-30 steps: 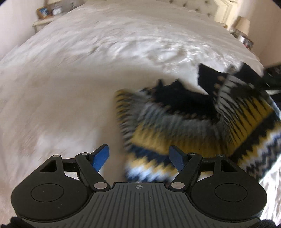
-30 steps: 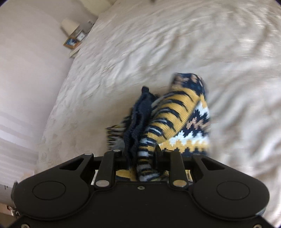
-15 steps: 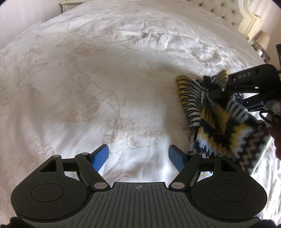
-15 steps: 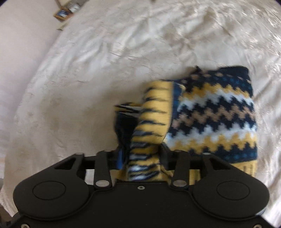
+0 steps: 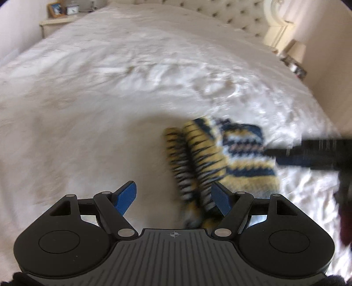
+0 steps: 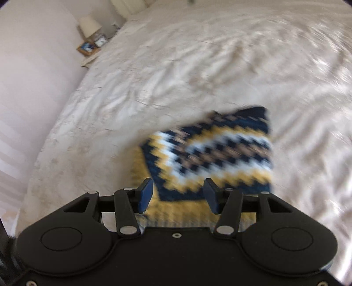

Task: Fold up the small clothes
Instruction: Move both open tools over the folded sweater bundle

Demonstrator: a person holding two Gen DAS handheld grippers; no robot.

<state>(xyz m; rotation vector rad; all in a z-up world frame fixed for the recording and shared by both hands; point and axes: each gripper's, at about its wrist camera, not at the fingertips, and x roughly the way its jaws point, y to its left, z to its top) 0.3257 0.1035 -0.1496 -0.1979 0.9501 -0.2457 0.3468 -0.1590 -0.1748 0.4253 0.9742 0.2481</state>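
Observation:
A small knitted sweater (image 5: 231, 158) with navy, yellow and white zigzag bands lies folded on the white bed. In the right wrist view the sweater (image 6: 215, 154) lies flat just beyond the fingers. My left gripper (image 5: 175, 195) is open and empty, with the sweater's ribbed striped edge by its right finger. My right gripper (image 6: 178, 195) is open and empty, just above the sweater's near edge. It also shows blurred at the right of the left wrist view (image 5: 312, 151).
The white embroidered bedspread (image 5: 110, 88) spreads all around. A tufted headboard (image 5: 231, 19) is at the back. A bedside table with a picture frame and clock (image 5: 63, 11) stands at the far left; a lamp (image 5: 297, 52) stands at the right.
My right gripper has opened and let go of the sweater, which now lies folded flat on the bed. My left gripper has moved closer to the sweater's striped edge.

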